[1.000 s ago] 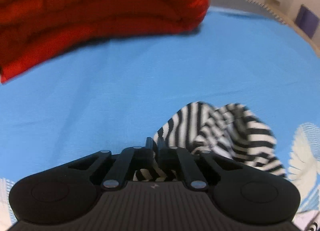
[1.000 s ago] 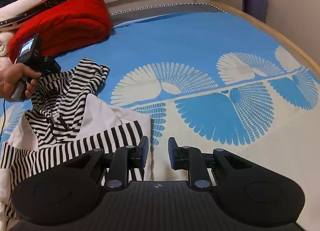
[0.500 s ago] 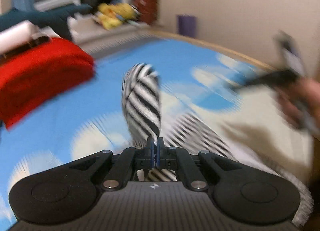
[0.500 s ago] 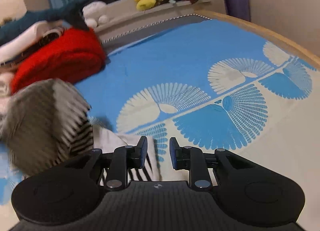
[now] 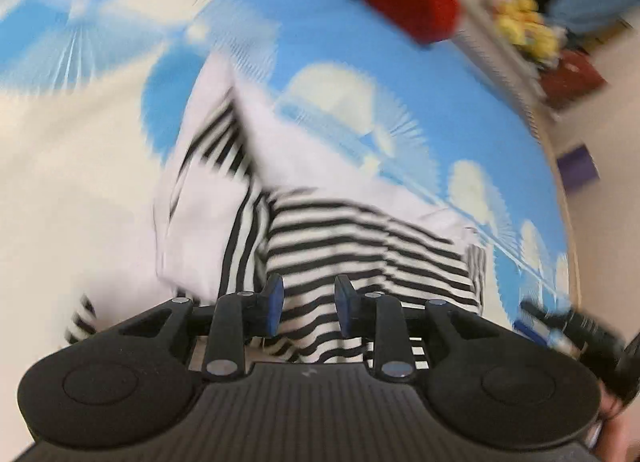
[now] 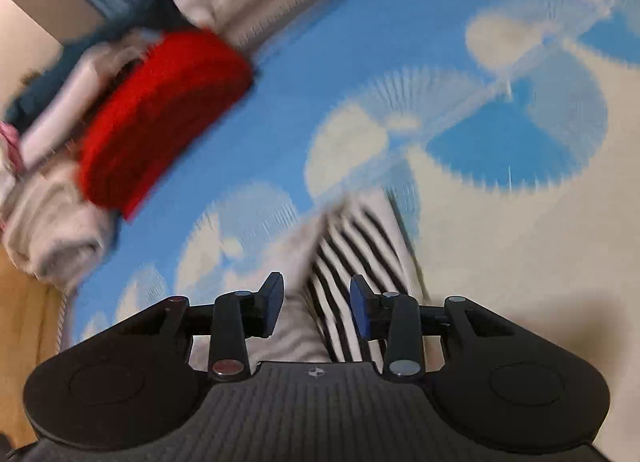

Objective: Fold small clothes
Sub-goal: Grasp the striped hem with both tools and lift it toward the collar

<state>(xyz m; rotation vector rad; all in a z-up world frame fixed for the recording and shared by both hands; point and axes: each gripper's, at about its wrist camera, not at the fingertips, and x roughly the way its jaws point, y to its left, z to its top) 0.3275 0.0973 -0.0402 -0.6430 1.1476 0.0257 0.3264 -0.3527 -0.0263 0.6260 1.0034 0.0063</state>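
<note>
Left hand-held gripper point(image 5: 308, 304): black, two fingers with blue pads, jaws apart and opening. Black-and-white striped fabric of the small garment point(image 5: 360, 246) lies beneath and between the fingers; the pads do not press on it. Both views are motion-blurred.

Right hand-held gripper point(image 6: 318, 308): same build, jaws apart and opening. A striped edge of the garment point(image 6: 356, 246) and a plain white portion run up between the fingers; no pad contact is visible.

The garment rests on a blue bedsheet with a pale fan-shaped print point(image 5: 360, 42). In the left wrist view it lies partly folded, white panels turned over the striped section.

A red folded blanket point(image 6: 160, 118) sits well apart at the far side of the bed, with a rolled white towel point(image 6: 52, 230) just beside it. Yellow soft toys point(image 5: 524, 26) sit on a ledge beyond.
</note>
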